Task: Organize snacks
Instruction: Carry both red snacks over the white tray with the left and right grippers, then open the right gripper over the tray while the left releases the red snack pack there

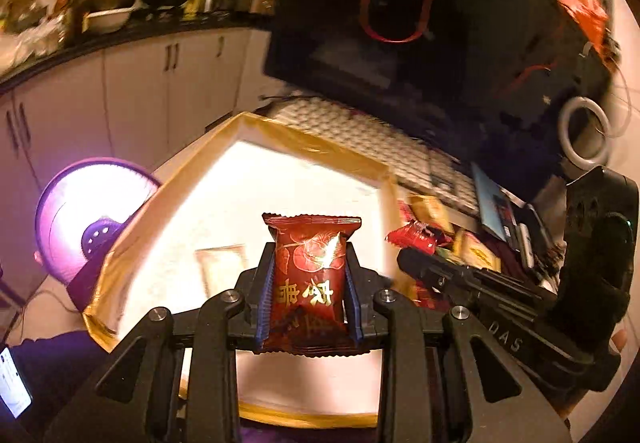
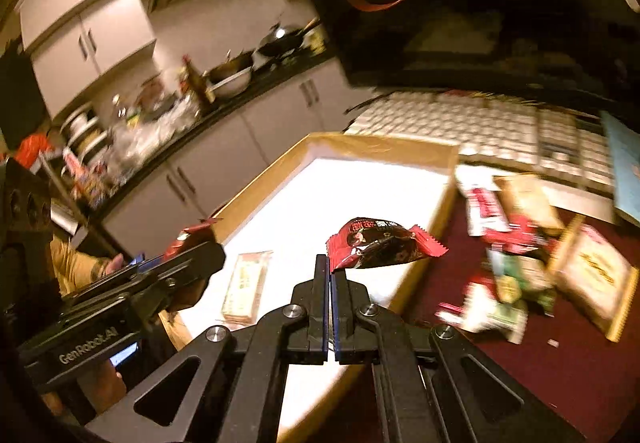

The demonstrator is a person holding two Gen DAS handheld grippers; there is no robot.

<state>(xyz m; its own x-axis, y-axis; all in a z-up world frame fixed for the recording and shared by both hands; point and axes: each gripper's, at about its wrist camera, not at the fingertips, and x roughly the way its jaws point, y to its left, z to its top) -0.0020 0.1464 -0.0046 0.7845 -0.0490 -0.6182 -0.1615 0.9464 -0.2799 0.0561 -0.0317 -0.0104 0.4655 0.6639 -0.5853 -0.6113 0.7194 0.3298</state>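
At the far left of the left wrist view a pink round lamp (image 1: 86, 221) glowed beside the gold-rimmed tray (image 1: 168, 183), whose white floor was washed out by the light. A pale flat packet (image 1: 222, 269) lay on that floor, just left of the left tongs (image 1: 310, 279). Those tongs were clamped on a dark red snack packet (image 1: 310, 279) with gold lettering, which stood upright between the blue pads (image 1: 266, 307), its crimped top edge rising above the fingertips and its lower edge hanging below the pads, over the tray. To the right, beyond the tray's rim, a heap of loose snacks (image 1: 436, 231) lay on the dark red tablecloth (image 1: 512, 259), and the right tongs (image 1: 412, 263) reached in from the right edge, tilted downward toward the tray, with part of a hand (image 1: 618, 339) showing behind them. In the right wrist view the left tongs (image 2: 196, 249) came in from the left, held by a hand with a yellow sleeve (image 2: 70, 263), the red packet (image 2: 188, 237) showing at their tip. The pale packet (image 2: 246, 287) lay on the tray (image 2: 380, 147) between the two tools. The right tongs (image 2: 330, 263) were pressed fully together, pinching the left corner of a red and black snack packet (image 2: 380, 243), which stuck out sideways to the right above the tray's right edge. Further right the blurred snack heap (image 2: 512, 243) lay on the tablecloth (image 2: 560, 363), with a white keyboard (image 2: 460, 123) behind it.
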